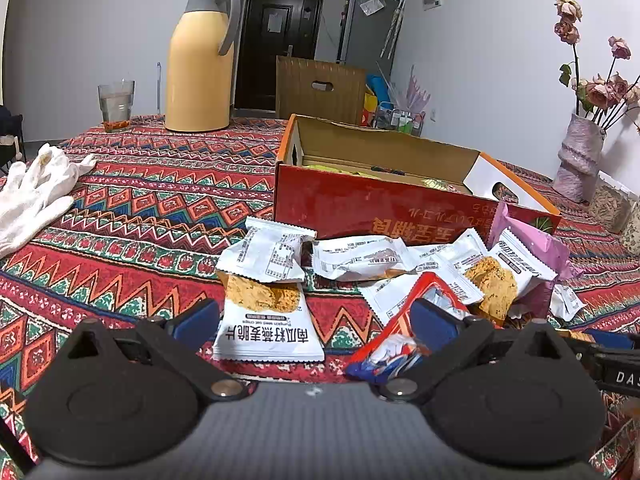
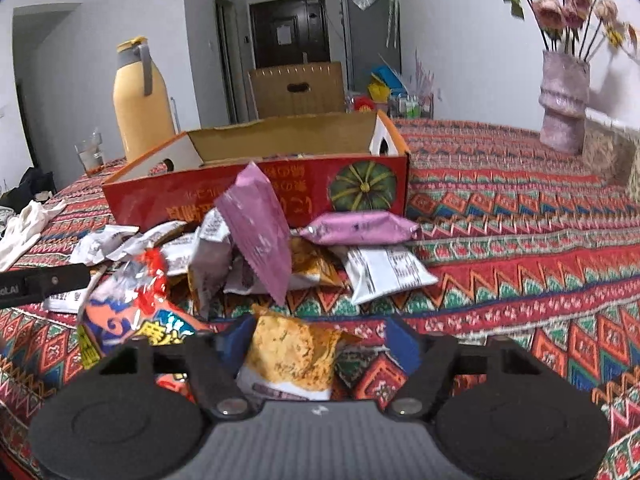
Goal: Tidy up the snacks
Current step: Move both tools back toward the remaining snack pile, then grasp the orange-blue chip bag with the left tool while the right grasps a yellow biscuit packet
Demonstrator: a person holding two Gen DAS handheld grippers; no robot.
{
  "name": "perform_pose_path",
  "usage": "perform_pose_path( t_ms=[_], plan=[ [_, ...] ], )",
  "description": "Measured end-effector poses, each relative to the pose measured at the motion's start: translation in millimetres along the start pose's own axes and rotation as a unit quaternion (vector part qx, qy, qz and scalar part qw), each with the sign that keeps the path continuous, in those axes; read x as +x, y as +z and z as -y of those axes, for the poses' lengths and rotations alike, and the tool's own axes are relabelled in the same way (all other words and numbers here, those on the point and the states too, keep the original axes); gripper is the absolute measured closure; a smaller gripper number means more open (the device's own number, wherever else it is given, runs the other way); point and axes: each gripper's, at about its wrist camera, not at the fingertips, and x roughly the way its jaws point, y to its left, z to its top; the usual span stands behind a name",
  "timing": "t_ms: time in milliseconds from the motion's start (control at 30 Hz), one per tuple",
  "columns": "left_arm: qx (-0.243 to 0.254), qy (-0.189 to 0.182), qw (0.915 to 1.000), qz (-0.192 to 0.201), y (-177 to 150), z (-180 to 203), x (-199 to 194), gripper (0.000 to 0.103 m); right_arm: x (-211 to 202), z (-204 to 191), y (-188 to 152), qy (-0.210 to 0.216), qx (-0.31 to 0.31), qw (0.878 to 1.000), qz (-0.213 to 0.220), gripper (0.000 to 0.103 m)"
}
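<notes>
- The snack packets are heaped loose on the patterned tablecloth, just in front of the red box, probably so that each can be picked out and sorted.
- The box is left open at the top; a few packets can be made out inside, so it is judged to be the place where the snacks are gathered.
- The left gripper is held wide, low over the cloth, with a white oat-crisp packet lying between its fingers, ungripped.
- The right gripper is likewise spread wide around an orange-printed packet; no pinch is seen.
- A purple packet is propped upright against the heap.
- The thermos and glass are kept well apart from the pile.
</notes>
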Motion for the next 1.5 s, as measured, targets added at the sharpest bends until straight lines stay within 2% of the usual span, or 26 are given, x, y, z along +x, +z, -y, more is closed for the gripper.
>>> perform_pose_path(
  t_ms=[67,367,500,633,867,1000,1233,1400,1500],
  plan=[
    [0.0,0.0,1.0,-0.002,0.0,0.2,0.6,0.0,-1.3,-1.1,-2.9,0.01,-0.003,1.0,-0.002,0.048],
    [-0.007,0.018,0.9997,-0.014,2.8,0.6,-0.4,0.0,-16.3,2.4,-3.2,0.007,0.003,1.0,0.024,0.051],
    [-0.015,0.005,0.9996,-0.023,9.0,8.1,-14.4,0.0,-25.5,11.8,-0.2,0.003,0.014,0.999,0.047,0.051],
    [-0.004,-0.008,0.9994,-0.034,11.2,31.6,-24.5,0.0,-29.4,20.6,-0.6,0.011,0.024,0.998,0.055,0.051],
    [0.027,-0.006,0.9956,-0.09,6.9,79.2,-20.4,0.0,-36.6,39.8,-6.9,0.022,0.04,0.997,0.065,0.051],
    [0.013,0.002,0.9932,-0.116,9.1,96.4,-13.7,0.0,-39.8,54.5,-9.8,0.015,0.049,0.996,0.074,0.05],
    [-0.012,0.052,0.988,-0.145,21.0,128.7,9.4,0.0,-45.1,82.4,-14.5,0.013,0.067,0.994,0.089,0.05],
    [0.017,0.119,0.9775,-0.173,14.6,151.6,33.0,0.0,-48.9,97.2,-18.2,0.013,0.079,0.992,0.096,0.05],
    [0.037,0.134,0.9726,-0.186,10.2,152.4,38.3,0.0,-50.1,102.2,-21.8,0.015,0.082,0.992,0.097,0.05]
  ],
)
